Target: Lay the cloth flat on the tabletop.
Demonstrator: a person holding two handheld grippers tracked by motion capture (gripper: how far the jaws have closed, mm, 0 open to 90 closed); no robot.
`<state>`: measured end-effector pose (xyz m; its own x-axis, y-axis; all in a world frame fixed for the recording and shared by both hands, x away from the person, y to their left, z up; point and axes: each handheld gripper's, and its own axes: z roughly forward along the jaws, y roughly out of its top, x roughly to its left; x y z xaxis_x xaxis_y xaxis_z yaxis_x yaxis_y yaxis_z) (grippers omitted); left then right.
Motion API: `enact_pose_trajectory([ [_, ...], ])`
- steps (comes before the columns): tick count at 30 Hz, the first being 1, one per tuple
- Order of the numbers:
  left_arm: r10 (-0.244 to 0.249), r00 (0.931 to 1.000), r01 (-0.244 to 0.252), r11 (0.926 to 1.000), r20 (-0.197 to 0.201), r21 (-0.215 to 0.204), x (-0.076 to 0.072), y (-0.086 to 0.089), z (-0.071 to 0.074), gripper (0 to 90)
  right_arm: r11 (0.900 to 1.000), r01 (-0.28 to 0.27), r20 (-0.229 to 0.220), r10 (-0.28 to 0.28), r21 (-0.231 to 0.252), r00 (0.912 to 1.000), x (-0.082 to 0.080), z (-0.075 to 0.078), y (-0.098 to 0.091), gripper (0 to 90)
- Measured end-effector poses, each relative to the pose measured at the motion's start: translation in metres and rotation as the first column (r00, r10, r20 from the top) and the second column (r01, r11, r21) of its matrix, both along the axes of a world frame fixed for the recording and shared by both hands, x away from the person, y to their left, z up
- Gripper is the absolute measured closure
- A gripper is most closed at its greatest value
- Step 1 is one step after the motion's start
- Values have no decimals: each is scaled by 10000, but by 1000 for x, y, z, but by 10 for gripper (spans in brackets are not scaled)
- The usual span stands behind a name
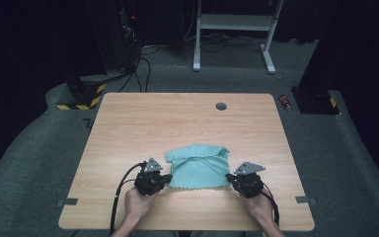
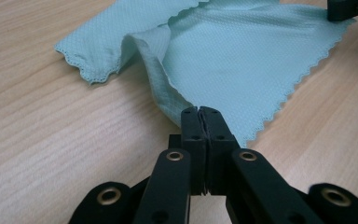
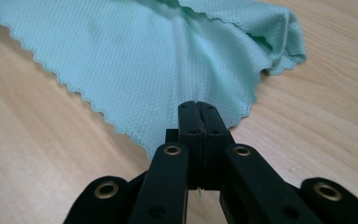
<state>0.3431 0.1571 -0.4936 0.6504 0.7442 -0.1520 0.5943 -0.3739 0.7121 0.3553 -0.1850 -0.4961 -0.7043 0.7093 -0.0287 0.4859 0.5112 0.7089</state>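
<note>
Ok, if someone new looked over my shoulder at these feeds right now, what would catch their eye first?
The mint-green cloth with its scalloped edge, lying partly folded on the near middle of the wooden table. Next, the two black grippers at its near corners: the left gripper and the right gripper each have their jaws shut on a corner of the fabric, which puckers into the pinch.

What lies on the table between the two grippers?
The teal cloth spans that stretch in the high view: the left gripper pinches its near left corner, the right gripper its near right corner.
</note>
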Motion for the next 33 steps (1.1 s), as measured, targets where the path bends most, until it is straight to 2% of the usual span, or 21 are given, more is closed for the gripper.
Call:
enact_pose_trajectory([
  [4,-124,9997,127,9997,-190,200,-10,2,-6,888,9996,-212,-216,216,173,9995,-11,-4,1,899],
  [6,-163,9994,174,9991,-301,377,-14,4,-10,887,9993,-381,-269,383,63,9989,-18,-8,3,899],
  [9,-118,9988,137,9991,-480,392,-17,6,-14,881,9984,-565,-361,565,5,9978,-26,-12,6,894],
  [11,-22,9990,36,9995,-452,316,-17,8,-15,843,9982,-598,-373,600,69,9975,-28,-13,7,881],
  [13,141,9995,-138,9998,-273,115,-15,9,-12,753,9983,-524,-295,531,237,9982,-25,-9,7,829],
  [17,541,9982,-539,9985,245,-82,-2,10,0,664,9978,-255,31,253,605,9997,-9,2,5,801],
  [21,930,9951,-926,9956,347,-127,21,9,5,619,9982,222,206,-233,550,9995,15,7,8,788],
  [23,1115,9926,-1117,9937,476,20,34,7,7,601,9975,498,248,-511,508,9984,28,7,12,775],
  [27,1308,9896,-1335,9901,598,426,54,3,5,588,9964,737,211,-747,420,9970,47,9,17,758],
  [31,1327,9888,-1369,9888,683,595,66,0,-1,588,9947,1007,99,-1009,192,9948,64,8,20,740],
  [33,1389,9885,-1421,9884,599,533,70,-1,-5,593,9934,1149,59,-1149,54,9934,70,5,20,735],
])
